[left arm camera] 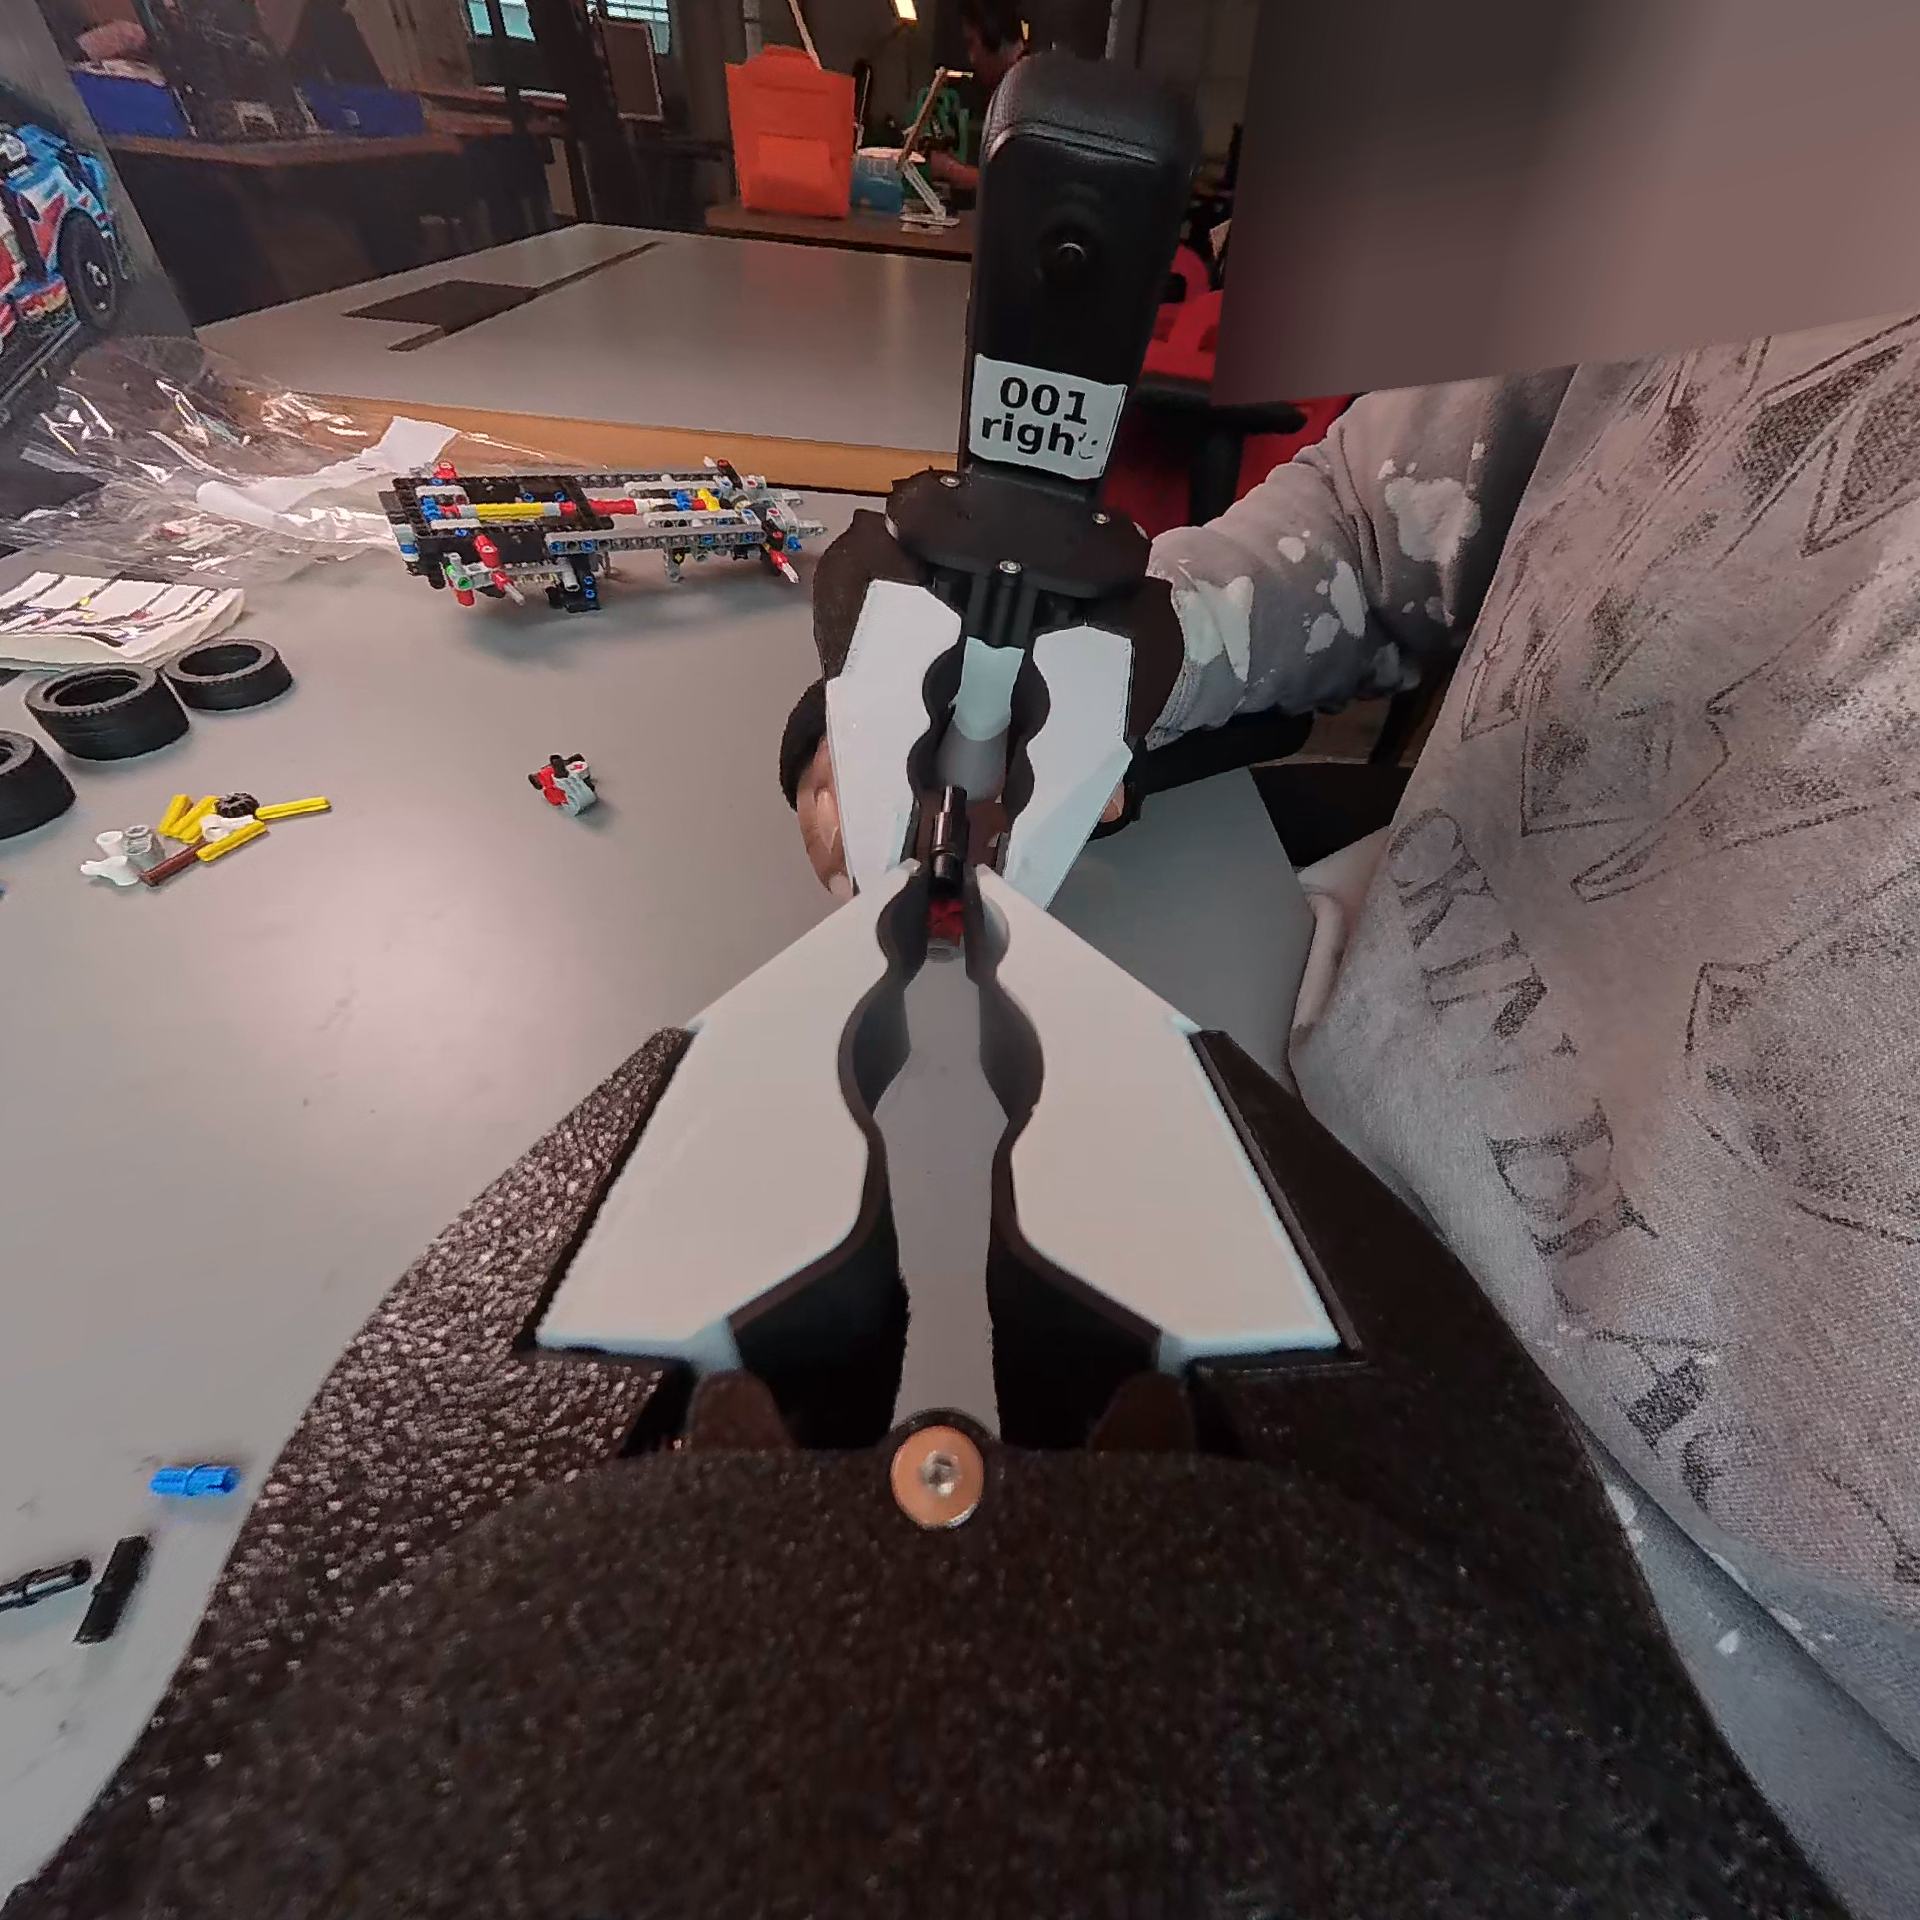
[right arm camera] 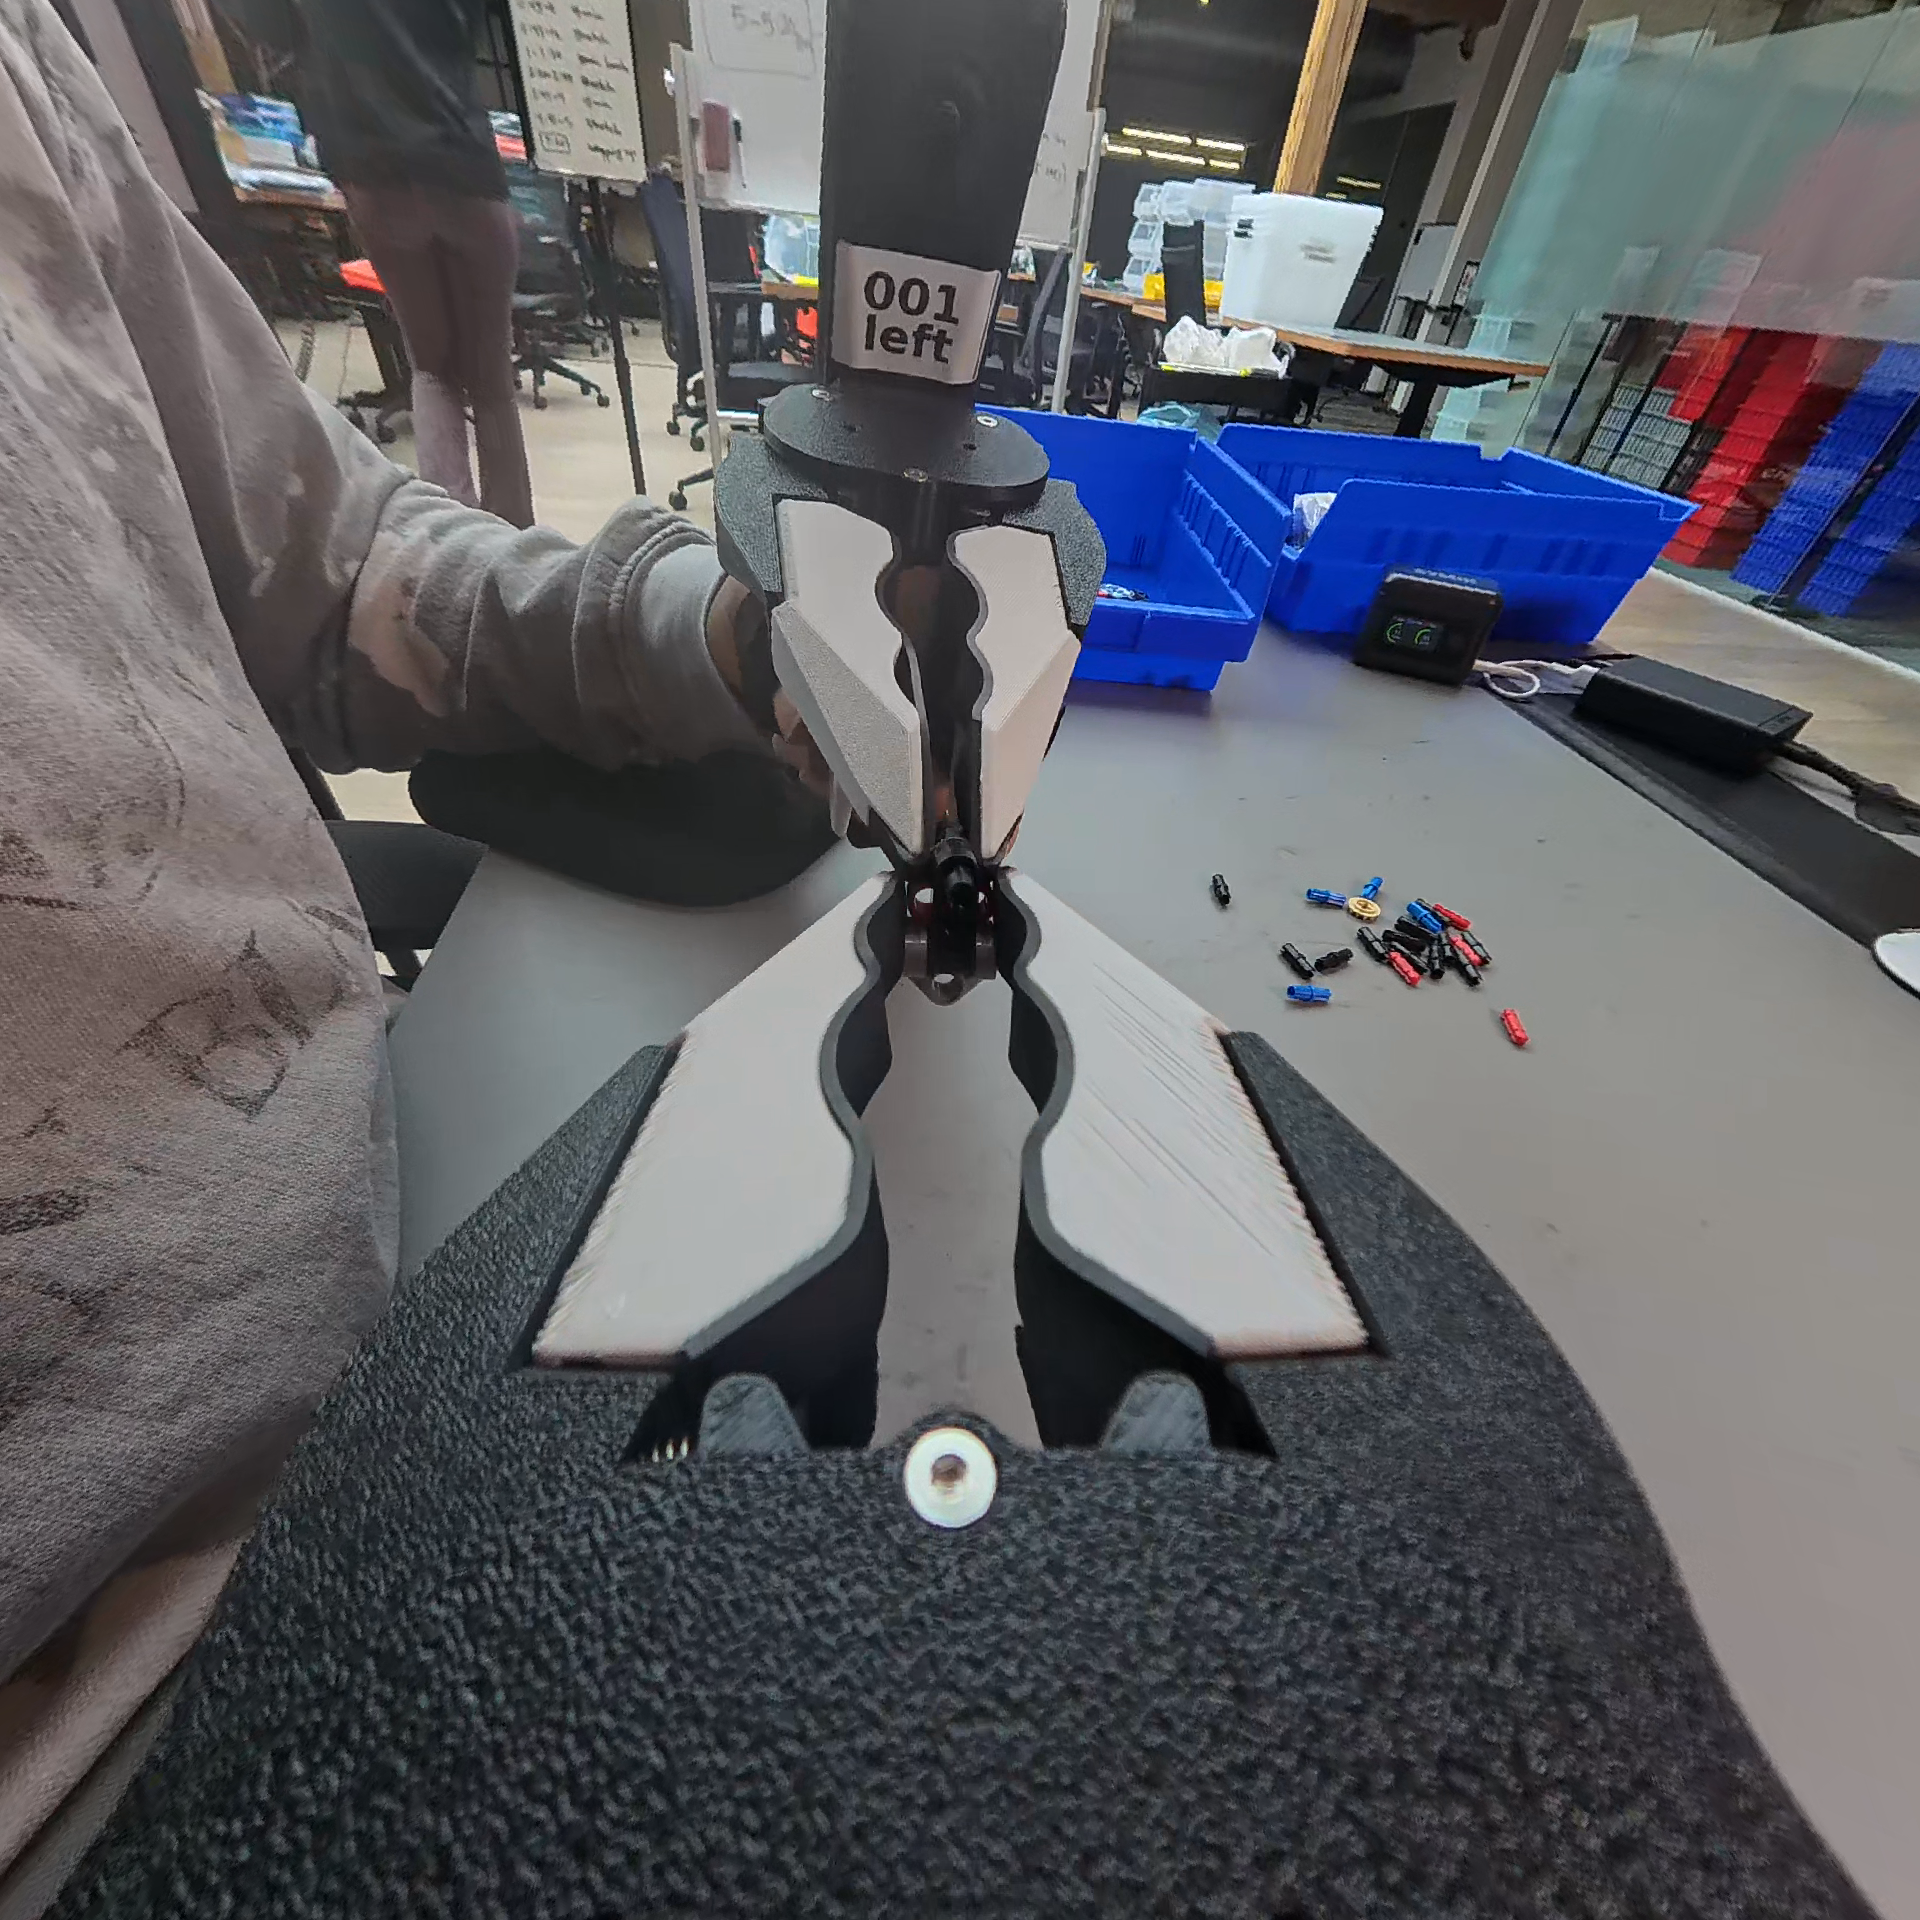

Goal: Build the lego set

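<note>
- The left gripper (left arm camera: 940, 902) fills the foreground of the left wrist view, its two pale fingers drawn in at the tips and clamped on a small red and grey piece (left arm camera: 943, 925).
- In the right wrist view the right gripper (right arm camera: 948, 914) is likewise closed, its tips pinching a dark brown connector (right arm camera: 943, 966) with a round hole at its near end.
- The two grippers meet tip to tip above the grey table (left arm camera: 416, 1039), each one facing the other's camera.
- A short black pin (left arm camera: 943, 831) runs between the two sets of tips; from the right wrist view it sits (right arm camera: 954, 868) in line with the connector. Which gripper actually bears it I cannot tell.
- The half-built car frame (left arm camera: 592, 525), grey and black with yellow, red and blue parts, lies farther off on the table, to the left in the left wrist view and well apart from the grippers.
- Near it lie clear plastic bags (left arm camera: 208, 447), a sheet of stickers (left arm camera: 114, 613) and black tyres (left arm camera: 104, 712).
- A small heap of yellow, white and brown parts (left arm camera: 197, 831) lies beside the tyres, and a little red and grey assembly (left arm camera: 564, 781) sits alone nearer the grippers.
- In the right wrist view a scatter of black, blue and red pins (right arm camera: 1403, 940) lies on the table to the right, with blue bins (right arm camera: 1455, 530) behind them.
- A grey patterned sleeve (right arm camera: 468, 613) reaches to the left gripper's handle.
</note>
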`<move>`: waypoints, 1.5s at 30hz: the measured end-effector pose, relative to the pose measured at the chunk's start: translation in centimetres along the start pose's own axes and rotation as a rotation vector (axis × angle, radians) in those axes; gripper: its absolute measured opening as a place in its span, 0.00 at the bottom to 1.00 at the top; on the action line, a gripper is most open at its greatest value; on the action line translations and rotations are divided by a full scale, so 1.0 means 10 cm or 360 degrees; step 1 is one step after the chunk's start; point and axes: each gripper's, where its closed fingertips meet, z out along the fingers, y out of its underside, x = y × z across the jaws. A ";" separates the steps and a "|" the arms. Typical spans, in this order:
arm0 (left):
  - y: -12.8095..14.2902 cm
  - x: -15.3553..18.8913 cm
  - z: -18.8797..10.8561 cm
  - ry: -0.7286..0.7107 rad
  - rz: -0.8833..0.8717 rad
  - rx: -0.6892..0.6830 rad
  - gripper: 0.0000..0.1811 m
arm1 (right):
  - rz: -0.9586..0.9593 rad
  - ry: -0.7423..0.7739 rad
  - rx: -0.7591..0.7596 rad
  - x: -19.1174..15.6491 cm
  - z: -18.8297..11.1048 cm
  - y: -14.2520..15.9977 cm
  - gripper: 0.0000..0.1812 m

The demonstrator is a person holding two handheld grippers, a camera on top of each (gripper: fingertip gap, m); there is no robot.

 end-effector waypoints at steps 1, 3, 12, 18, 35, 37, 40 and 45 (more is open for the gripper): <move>0.00 0.00 0.00 0.0004 0.0001 -0.0005 0.03 | 0.0002 -0.0004 0.0005 0.00 0.00 -0.01 0.08; 0.01 0.00 -0.01 0.0008 0.0008 -0.0028 0.03 | 0.0004 -0.0017 0.0002 0.00 -0.01 0.00 0.08; 0.15 0.04 0.01 0.0014 0.0027 -0.0182 0.04 | 0.0087 -0.0128 -0.0095 -0.08 0.00 0.12 0.09; 0.20 0.06 0.00 0.0036 0.0036 -0.0213 0.04 | 0.0145 -0.0216 -0.0104 -0.13 -0.08 0.14 0.10; 0.13 0.01 0.01 0.0002 0.0018 -0.0149 0.03 | 0.0032 -0.0090 -0.0059 -0.03 -0.14 0.04 0.03; 0.09 -0.02 -0.03 -0.0001 -0.0002 -0.0114 0.03 | 0.0033 -0.0081 -0.0041 0.01 -0.17 0.01 0.03; 0.02 -0.25 -0.33 -0.0154 -0.0068 -0.0006 0.03 | 0.0063 0.0014 -0.0029 0.21 -0.34 0.03 0.03; 0.08 -0.57 -0.56 -0.0417 -0.0173 0.0017 0.03 | 0.0112 0.0111 -0.0012 0.38 -0.33 0.04 0.03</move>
